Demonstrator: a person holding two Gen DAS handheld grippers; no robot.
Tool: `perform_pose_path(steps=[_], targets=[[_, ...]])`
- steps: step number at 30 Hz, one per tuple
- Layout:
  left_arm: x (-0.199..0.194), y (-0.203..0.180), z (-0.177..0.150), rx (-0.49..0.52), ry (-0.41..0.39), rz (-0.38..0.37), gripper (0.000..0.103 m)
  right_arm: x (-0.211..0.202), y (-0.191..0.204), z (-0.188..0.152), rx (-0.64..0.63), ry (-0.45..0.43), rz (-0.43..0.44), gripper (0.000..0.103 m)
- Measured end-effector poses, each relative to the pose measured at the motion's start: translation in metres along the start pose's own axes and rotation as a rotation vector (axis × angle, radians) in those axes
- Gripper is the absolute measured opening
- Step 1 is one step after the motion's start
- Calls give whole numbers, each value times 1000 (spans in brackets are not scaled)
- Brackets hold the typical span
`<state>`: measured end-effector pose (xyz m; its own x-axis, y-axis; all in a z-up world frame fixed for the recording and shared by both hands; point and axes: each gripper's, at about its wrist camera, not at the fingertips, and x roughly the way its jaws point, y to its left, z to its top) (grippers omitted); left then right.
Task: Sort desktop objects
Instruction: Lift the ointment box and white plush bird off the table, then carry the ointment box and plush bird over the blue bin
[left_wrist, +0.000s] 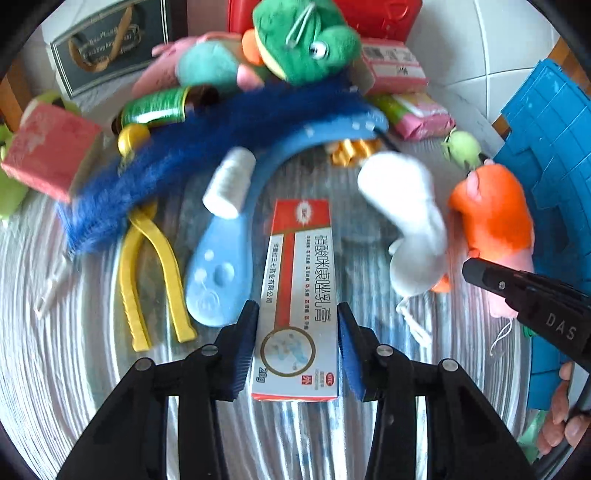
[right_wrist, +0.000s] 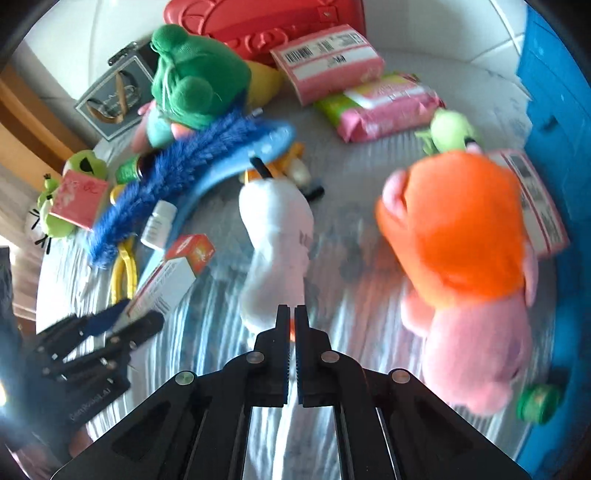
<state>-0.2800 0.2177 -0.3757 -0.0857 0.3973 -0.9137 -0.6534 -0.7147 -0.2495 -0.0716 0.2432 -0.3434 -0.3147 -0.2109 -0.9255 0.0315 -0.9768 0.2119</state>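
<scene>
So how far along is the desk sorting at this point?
Nothing looks sorted yet: the green frog plush, blue duster and pink packs lie jumbled. In hand: the left gripper straddles the ointment box; the right gripper has pinched the white plush. Everything else remains.

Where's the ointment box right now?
In the left wrist view, the ointment box lies between the left gripper's fingers, with the blue shoehorn left and the white plush right.
</scene>
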Motion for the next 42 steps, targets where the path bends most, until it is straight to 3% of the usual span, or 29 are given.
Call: perform_pose_path(steps=[1, 6, 10, 13, 15, 17, 19, 20, 21, 27, 35, 42], targets=[[4, 1, 0, -6, 9, -1, 41, 2, -1, -1, 9, 4, -8, 6], [20, -1, 10, 10, 31, 26, 42, 6, -7, -4, 33, -4, -11, 52], [34, -4, 20, 11, 68, 4, 54, 17, -6, 11, 36, 1, -25, 58], [48, -7, 23, 21, 111, 4, 60, 27, -4, 23, 36, 10, -46, 72], [48, -14, 26, 51, 82, 8, 67, 36, -2, 29, 21, 22, -71, 81], [53, -16, 28, 61, 81, 33, 67, 45, -2, 34, 16, 33, -95, 81], [50, -16, 28, 72, 61, 52, 41, 54, -1, 38, 12, 44, -103, 81], [49, -15, 27, 71, 62, 44, 41, 59, 1, 39, -1, 50, -103, 65], [46, -12, 26, 63, 63, 24, 41, 63, 3, 38, -19, 57, -100, 30], [-3, -5, 18, 69, -55, 33, 40, 23, 20, 28, -60, -48, -74, 33], [-117, -16, 2, 83, -293, 86, 41, -81, 65, 8, -114, -243, -54, 33], [-204, -21, -18, 78, -432, 74, 40, -169, 90, -27, -125, -378, -49, 33]])
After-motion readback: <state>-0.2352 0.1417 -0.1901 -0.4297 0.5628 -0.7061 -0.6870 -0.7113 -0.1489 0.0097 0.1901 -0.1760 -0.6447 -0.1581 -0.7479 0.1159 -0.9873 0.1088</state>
